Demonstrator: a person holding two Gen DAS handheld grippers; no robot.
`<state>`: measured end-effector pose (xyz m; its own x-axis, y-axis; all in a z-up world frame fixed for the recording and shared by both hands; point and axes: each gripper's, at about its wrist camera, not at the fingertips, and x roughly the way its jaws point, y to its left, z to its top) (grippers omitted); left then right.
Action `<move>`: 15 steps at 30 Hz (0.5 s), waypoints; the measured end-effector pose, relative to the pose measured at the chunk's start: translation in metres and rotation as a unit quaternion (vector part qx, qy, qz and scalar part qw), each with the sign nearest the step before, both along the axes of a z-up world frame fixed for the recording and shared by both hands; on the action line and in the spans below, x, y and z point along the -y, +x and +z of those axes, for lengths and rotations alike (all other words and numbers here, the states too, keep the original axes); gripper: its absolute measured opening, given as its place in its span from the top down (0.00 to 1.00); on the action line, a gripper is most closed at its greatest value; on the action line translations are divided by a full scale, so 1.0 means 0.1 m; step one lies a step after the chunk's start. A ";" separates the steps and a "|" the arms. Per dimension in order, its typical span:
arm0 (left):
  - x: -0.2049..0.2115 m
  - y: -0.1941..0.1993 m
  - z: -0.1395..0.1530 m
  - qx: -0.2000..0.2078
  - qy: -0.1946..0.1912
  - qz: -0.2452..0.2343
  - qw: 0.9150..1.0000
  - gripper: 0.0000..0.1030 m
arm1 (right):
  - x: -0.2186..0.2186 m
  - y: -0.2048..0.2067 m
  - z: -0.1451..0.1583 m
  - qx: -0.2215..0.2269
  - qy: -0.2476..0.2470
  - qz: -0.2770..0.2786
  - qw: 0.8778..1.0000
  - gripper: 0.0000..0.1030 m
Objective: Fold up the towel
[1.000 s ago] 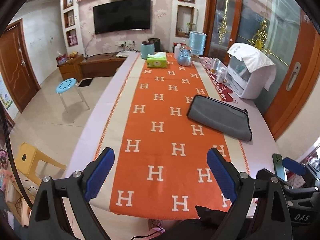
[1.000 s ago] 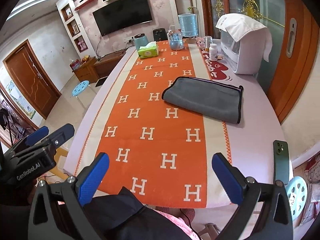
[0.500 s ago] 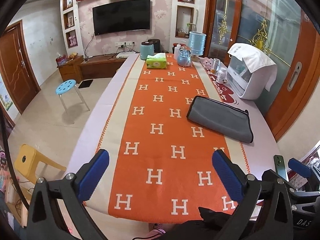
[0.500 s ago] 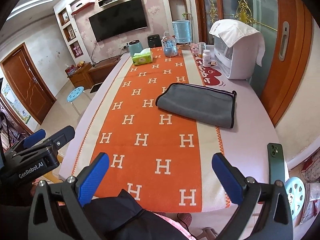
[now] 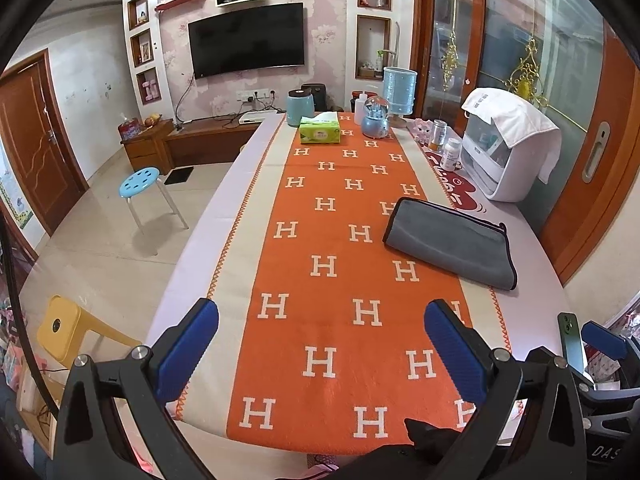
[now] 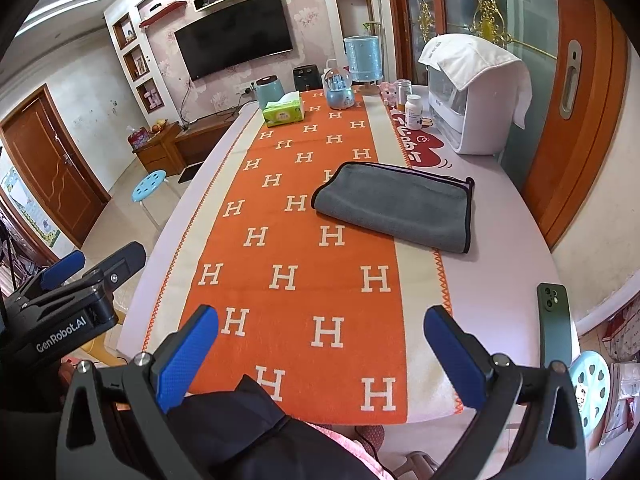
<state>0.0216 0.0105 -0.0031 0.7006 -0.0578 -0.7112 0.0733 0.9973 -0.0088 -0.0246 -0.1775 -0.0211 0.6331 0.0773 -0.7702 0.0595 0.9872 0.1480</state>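
Your left claw (image 5: 321, 344) & right claw (image 6: 321, 350) both gape wide, holding nothing, above the near tabletop (image 6: 496, 280) edge. Grey towel (image 6: 394, 206) lies folded well ahead, to the right, w/ phone (image 6: 554, 322) beside right claw.

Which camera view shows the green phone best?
The right wrist view: the green phone lies in full on the table's near right edge. The left wrist view shows only a narrow part behind the other gripper.
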 end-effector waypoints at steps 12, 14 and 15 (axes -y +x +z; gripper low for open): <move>0.01 0.00 0.00 -0.001 0.000 0.001 1.000 0.01 | -0.01 0.04 -0.04 -0.006 0.001 -0.002 1.000 0.00; 0.01 0.00 0.00 -0.001 0.000 0.001 1.000 0.01 | -0.01 0.05 -0.07 -0.009 0.002 -0.002 1.000 0.00; 0.01 0.00 0.00 -0.001 0.000 0.000 1.000 0.01 | -0.01 0.06 -0.08 -0.010 0.002 -0.001 1.000 0.00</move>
<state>0.0212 0.0091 -0.0035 0.6988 -0.0571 -0.7130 0.0726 0.9973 -0.0086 -0.0186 -0.1767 -0.0292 0.6177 0.0790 -0.7825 0.0652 0.9864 0.1511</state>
